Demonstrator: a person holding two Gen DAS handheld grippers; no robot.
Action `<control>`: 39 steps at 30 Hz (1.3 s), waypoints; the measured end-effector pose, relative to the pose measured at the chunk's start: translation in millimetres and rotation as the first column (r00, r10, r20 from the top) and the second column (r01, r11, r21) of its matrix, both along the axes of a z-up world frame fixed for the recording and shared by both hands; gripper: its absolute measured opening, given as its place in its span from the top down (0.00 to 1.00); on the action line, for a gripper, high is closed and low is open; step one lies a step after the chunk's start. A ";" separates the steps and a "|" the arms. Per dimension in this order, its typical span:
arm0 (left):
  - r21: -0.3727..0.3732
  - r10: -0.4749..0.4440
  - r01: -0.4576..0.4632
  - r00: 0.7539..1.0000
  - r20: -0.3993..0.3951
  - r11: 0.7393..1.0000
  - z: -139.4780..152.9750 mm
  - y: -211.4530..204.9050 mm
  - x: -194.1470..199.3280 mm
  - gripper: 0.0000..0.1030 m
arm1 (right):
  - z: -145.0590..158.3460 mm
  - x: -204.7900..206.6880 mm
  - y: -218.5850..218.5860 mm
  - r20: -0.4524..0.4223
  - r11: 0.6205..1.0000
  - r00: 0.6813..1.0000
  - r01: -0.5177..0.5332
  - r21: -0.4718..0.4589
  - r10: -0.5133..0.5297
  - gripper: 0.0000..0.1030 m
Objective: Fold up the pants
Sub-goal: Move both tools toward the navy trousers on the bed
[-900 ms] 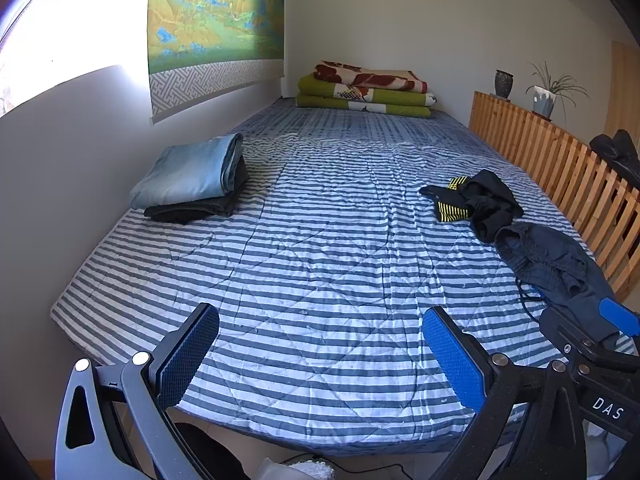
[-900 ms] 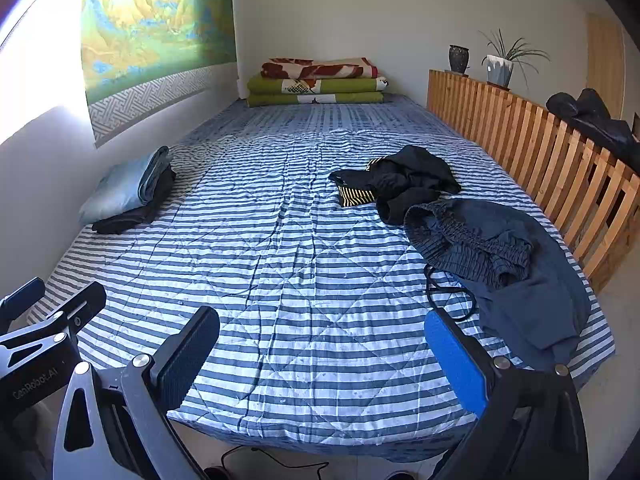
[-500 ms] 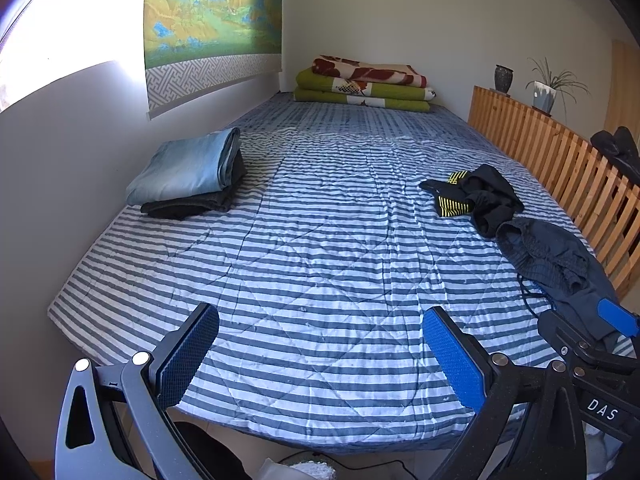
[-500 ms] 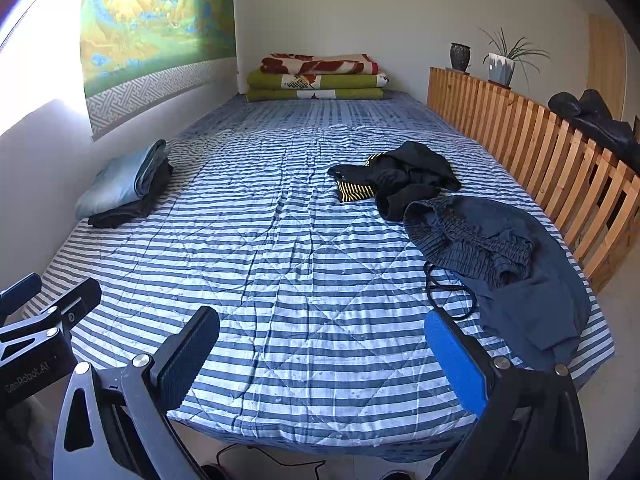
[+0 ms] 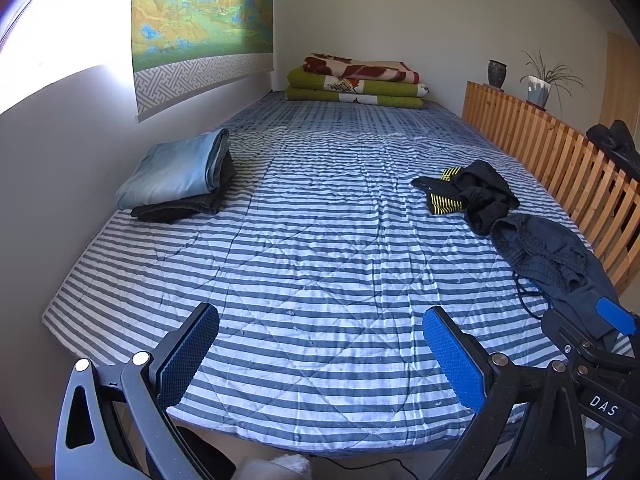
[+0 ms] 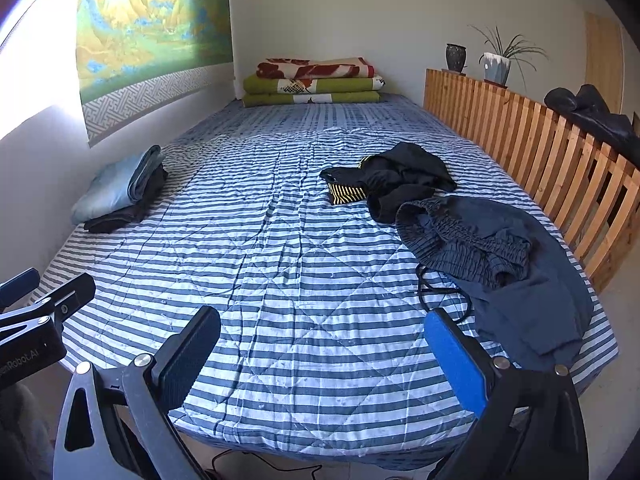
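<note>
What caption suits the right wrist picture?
Open right gripper above a striped bed, crumpled navy pants waiting at its right edge.

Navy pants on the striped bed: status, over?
Left gripper and right gripper: jaws open, empty. Crumpled navy drawstring pants unfolded at bed's right edge. Black-and-yellow garment lies just beyond; nothing in the way.

A bed (image 5: 320, 248) under a blue-striped quilt fills the room — pale walls, a landscape scroll (image 5: 200, 12) on the left wall, a wooden slatted rail (image 6: 540, 140) along its right edge — sunlight glaring at left.
</note>
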State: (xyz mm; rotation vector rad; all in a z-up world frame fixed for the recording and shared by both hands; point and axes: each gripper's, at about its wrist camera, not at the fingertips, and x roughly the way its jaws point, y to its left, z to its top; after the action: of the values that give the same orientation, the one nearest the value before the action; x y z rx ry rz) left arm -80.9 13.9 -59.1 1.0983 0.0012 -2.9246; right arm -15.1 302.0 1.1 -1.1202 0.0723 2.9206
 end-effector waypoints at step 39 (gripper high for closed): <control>-0.036 -0.027 0.029 0.998 0.059 0.999 -30.6 18.0 -29.8 0.00 | -14.1 -31.7 45.6 0.037 0.996 0.995 0.089 0.017 -0.089 0.09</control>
State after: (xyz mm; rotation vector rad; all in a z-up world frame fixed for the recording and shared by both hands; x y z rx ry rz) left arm -110.7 32.0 -89.7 1.1873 -0.0689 -2.9034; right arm -46.9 347.7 -13.1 -1.1383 0.0960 2.8165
